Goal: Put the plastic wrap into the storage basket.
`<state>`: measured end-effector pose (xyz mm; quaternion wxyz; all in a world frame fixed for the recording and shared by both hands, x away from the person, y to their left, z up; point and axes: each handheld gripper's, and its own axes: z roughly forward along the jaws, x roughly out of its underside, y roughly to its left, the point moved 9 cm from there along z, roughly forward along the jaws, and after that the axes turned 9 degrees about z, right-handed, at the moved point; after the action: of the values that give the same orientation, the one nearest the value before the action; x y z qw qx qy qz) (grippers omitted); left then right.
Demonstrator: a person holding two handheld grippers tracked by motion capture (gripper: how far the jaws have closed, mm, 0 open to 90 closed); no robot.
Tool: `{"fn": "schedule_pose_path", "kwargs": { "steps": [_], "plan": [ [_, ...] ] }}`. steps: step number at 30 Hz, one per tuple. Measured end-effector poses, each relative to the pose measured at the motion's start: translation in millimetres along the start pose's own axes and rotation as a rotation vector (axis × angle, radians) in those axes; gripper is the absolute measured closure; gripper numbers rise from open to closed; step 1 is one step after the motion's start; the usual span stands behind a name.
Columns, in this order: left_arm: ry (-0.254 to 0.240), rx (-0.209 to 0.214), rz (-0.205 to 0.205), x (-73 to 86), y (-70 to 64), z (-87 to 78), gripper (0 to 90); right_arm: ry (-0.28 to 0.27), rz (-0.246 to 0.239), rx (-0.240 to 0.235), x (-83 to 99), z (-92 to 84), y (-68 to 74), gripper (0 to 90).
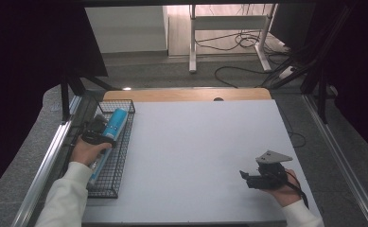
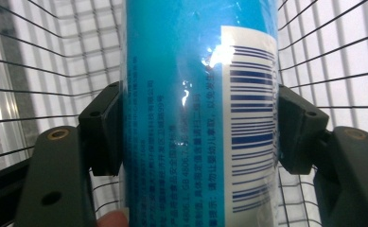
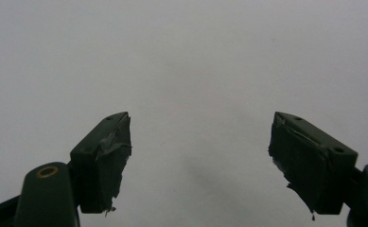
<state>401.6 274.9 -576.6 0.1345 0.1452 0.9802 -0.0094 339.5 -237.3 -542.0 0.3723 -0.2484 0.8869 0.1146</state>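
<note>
Left gripper view: the left hand-held gripper [image 2: 198, 135] is closed on the blue tube [image 2: 191, 113], one pad pressing on each side of its body, so the grasp is made, and the tube is inside the black wire basket [image 1: 120, 156] at the left edge of the bench [image 1: 200, 156]; I judge that what is left is to set it down and let go. In the high view the tube's [image 1: 114, 124] long axis runs along the basket, its far end tipped a little to the right. The right hand-held gripper [image 1: 244, 176] waits open and empty at the near right.
</note>
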Motion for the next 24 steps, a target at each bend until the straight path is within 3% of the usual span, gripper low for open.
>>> {"fn": "schedule_pose_path", "kwargs": {
  "steps": [3, 6, 9, 12, 16, 20, 24],
  "plan": [
    [-0.077, -0.047, -0.018, -9.5, 0.6, -14.6, 28.1, 0.000, 0.001, 0.000, -0.1, -0.5, -1.1, 22.1],
    [-0.094, -0.106, 0.037, -14.3, -4.3, -32.1, 22.9, 0.002, -0.001, 0.004, 0.3, 0.5, -2.5, 22.1],
    [-0.128, -0.104, 0.051, -16.5, -10.1, -43.0, 19.3, 0.000, -0.001, 0.001, 0.6, 0.1, -1.4, 22.0],
    [-0.175, -0.032, 0.059, -16.5, -18.0, -48.5, 16.6, -0.003, 0.000, 0.002, 0.1, -1.1, -1.6, 22.0],
    [-0.274, 0.083, 0.084, -14.7, -33.9, -57.5, 15.6, -0.005, -0.002, 0.005, -0.6, -1.0, -2.8, 22.0],
    [-0.339, 0.143, 0.121, -8.6, -50.4, -65.8, 15.2, -0.008, -0.001, 0.007, -1.2, -0.8, -2.9, 22.1],
    [-0.406, 0.172, 0.163, -2.0, -68.2, -73.0, 15.0, -0.012, -0.002, 0.007, -1.7, -1.0, -2.2, 22.1]
  ]
}}
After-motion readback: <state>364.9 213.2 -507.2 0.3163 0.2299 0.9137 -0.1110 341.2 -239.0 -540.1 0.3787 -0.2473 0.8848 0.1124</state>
